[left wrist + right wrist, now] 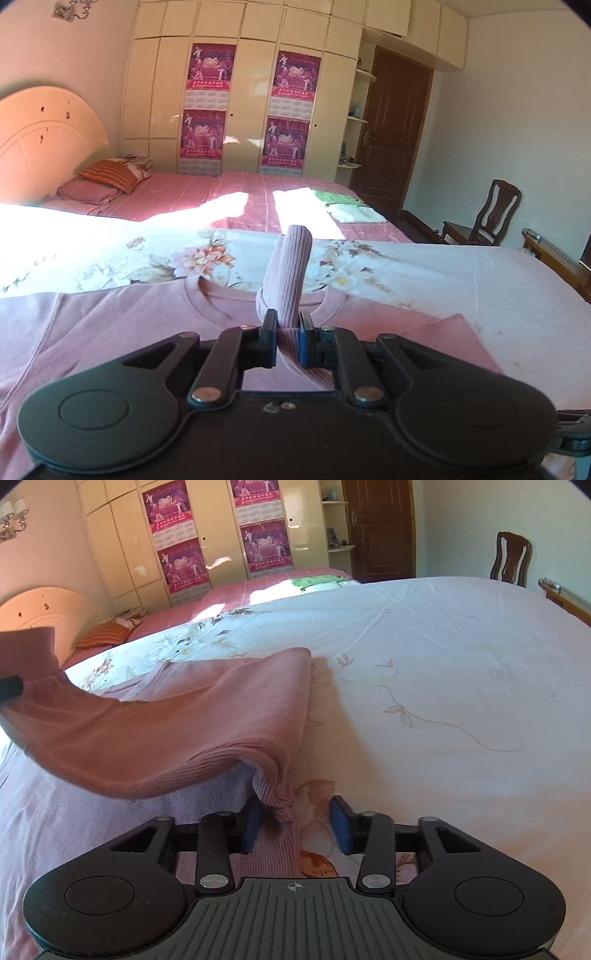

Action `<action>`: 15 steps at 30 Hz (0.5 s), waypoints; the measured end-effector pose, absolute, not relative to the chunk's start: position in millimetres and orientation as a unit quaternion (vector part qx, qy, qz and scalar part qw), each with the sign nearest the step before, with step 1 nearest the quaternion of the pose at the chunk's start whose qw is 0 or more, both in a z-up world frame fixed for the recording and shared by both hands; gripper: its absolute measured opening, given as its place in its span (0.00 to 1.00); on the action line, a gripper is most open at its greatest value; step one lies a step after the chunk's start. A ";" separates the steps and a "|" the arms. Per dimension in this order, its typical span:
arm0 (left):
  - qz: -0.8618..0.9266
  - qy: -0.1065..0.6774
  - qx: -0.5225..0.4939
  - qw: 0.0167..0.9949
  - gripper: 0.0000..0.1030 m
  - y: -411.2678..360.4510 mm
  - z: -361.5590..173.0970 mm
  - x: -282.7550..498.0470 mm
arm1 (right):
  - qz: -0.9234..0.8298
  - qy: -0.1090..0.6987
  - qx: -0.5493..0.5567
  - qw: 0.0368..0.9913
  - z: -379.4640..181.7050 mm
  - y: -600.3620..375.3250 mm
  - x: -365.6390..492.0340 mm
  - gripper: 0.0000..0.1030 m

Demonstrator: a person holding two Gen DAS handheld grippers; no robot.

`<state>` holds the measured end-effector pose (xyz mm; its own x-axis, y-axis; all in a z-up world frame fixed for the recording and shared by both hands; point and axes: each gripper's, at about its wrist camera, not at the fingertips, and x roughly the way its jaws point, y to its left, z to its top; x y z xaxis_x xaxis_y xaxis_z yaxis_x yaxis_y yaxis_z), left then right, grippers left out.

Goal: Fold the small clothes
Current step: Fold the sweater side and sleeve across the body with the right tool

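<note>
Pink ribbed sweater (122, 332); white floral bedsheet (443, 657)

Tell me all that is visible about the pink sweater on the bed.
The pink sweater looks like fine ribbed knit, with a round ribbed collar. Its body lies flat on the floral bedsheet. One ribbed end is clamped in the left tongs and lifted, so a band of fabric hangs in the air. Another ribbed edge droops between the open right tongs, ungripped.

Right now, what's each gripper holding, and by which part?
Left gripper is shut on the pink sweater, pinching its ribbed sleeve cuff. Right gripper is open; the sweater's ribbed hem hangs between its jaws, unclamped.
</note>
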<state>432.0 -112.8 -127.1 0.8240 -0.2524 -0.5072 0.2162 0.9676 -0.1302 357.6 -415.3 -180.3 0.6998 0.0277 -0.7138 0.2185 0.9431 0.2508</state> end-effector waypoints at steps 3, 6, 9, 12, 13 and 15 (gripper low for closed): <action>-0.097 0.287 -0.040 0.952 0.09 -98.4 -142.8 433.7 | -0.044 0.384 0.151 0.910 -178.8 -408.9 360.6 0.22; -0.073 0.302 -0.043 0.949 0.09 -86.8 -158.4 437.2 | -0.077 0.379 0.126 0.914 -179.4 -408.9 360.0 0.08; -0.071 0.327 -0.032 0.942 0.09 -83.7 -173.7 441.2 | -0.091 0.379 0.158 0.907 -183.7 -419.0 352.8 0.08; -0.073 0.361 -0.018 0.930 0.13 -81.2 -184.2 443.5 | -0.093 0.383 0.141 0.908 -182.7 -414.3 348.0 0.08; -0.069 0.366 -0.016 0.928 0.16 -79.1 -185.3 441.7 | -0.091 0.386 0.144 0.907 -181.7 -415.5 346.8 0.08; -0.053 0.373 -0.021 0.926 0.32 -71.2 -184.4 435.8 | -0.080 0.390 0.153 0.905 -178.1 -419.6 343.0 0.08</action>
<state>435.8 -71.2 -184.4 0.7158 -0.1143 -0.6889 0.0827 0.9934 -0.0789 343.0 -419.6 -178.1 0.6836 -0.0247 -0.7294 0.2637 0.9403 0.2153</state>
